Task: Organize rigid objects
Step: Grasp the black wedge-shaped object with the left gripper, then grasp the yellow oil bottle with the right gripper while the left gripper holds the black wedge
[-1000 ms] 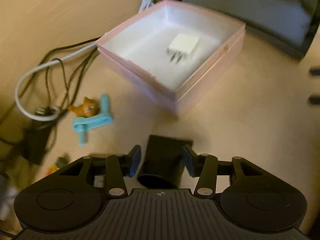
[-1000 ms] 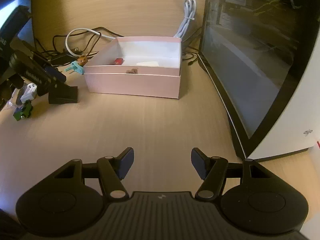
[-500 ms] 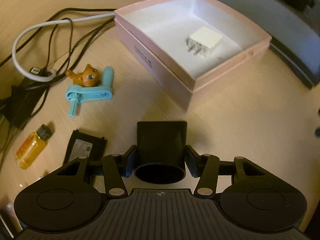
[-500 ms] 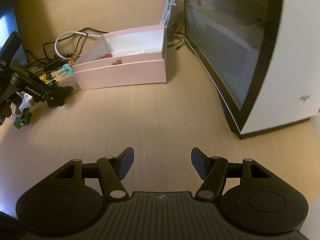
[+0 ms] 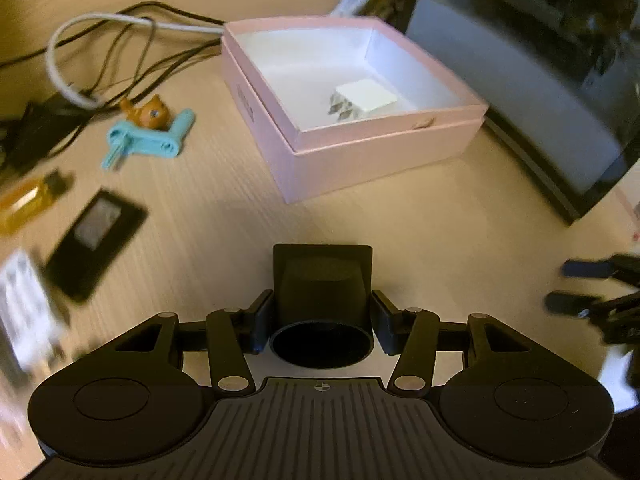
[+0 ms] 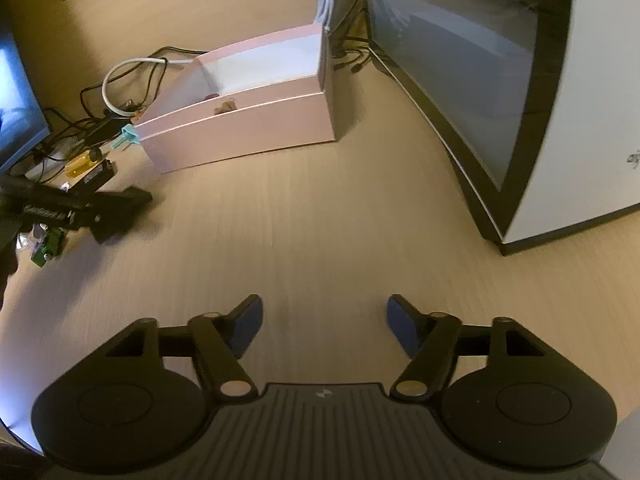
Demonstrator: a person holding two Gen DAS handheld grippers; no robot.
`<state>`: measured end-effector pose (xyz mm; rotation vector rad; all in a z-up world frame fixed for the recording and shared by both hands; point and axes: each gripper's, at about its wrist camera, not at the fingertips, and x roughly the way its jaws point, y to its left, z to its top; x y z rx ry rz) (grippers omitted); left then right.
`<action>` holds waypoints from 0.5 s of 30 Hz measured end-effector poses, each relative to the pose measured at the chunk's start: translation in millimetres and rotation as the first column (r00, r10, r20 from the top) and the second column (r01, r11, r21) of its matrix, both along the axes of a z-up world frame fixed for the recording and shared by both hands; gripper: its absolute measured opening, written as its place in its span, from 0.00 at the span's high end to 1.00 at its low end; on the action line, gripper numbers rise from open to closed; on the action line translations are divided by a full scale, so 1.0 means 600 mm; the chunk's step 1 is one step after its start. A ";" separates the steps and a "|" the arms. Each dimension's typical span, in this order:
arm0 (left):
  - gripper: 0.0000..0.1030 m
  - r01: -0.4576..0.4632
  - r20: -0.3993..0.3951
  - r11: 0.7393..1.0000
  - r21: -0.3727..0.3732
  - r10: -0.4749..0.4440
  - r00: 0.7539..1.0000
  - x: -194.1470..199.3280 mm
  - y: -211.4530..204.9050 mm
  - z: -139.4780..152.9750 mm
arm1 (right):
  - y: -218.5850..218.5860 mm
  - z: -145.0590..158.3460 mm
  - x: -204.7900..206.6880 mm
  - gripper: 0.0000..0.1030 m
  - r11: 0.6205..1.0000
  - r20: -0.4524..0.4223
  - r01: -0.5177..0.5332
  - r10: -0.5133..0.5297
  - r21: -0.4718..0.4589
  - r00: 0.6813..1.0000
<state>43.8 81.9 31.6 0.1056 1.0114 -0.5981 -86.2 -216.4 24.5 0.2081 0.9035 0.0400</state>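
Note:
My left gripper [image 5: 322, 314] is shut on a black square block with a round socket [image 5: 322, 280], held above the desk in front of the pink box [image 5: 360, 148]. The box is open and holds a white plug adapter [image 5: 366, 98]. From the right wrist view the box [image 6: 244, 128] also holds two small brown and red pieces [image 6: 224, 106]. My right gripper [image 6: 323, 328] is open and empty over bare desk, right of the left gripper [image 6: 100, 208]. An orange toy cat [image 5: 148, 112], a teal plastic part [image 5: 148, 140], an amber bottle [image 5: 24, 204] and a black card [image 5: 94, 242] lie left of the box.
A large black-framed monitor [image 6: 480, 60] stands to the right of the box. Tangled black and white cables [image 5: 100, 56] lie behind the loose items. A green toy [image 6: 48, 246] and a white packet [image 5: 24, 312] lie at the left.
My left gripper has swung back and to the right with the black block, so the box now sits farther ahead. My right gripper has drawn back and turned left; its jaws stay open.

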 end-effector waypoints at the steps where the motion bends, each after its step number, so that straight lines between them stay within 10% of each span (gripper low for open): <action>1: 0.46 -0.028 0.002 0.999 -0.026 0.028 1.000 -0.013 0.005 0.002 | -0.003 0.000 0.001 0.22 1.000 0.002 -0.004 0.004 0.018 1.000; 8: 0.46 -0.196 0.020 0.974 -0.116 0.199 0.980 -0.087 0.036 0.014 | -0.015 -0.001 0.017 0.00 0.990 -0.038 -0.042 0.047 0.138 0.998; 15: 0.46 -0.370 0.020 0.915 -0.159 0.378 0.926 -0.148 0.115 0.036 | 0.068 0.000 0.041 0.08 0.967 -0.032 -0.253 0.253 -0.012 0.967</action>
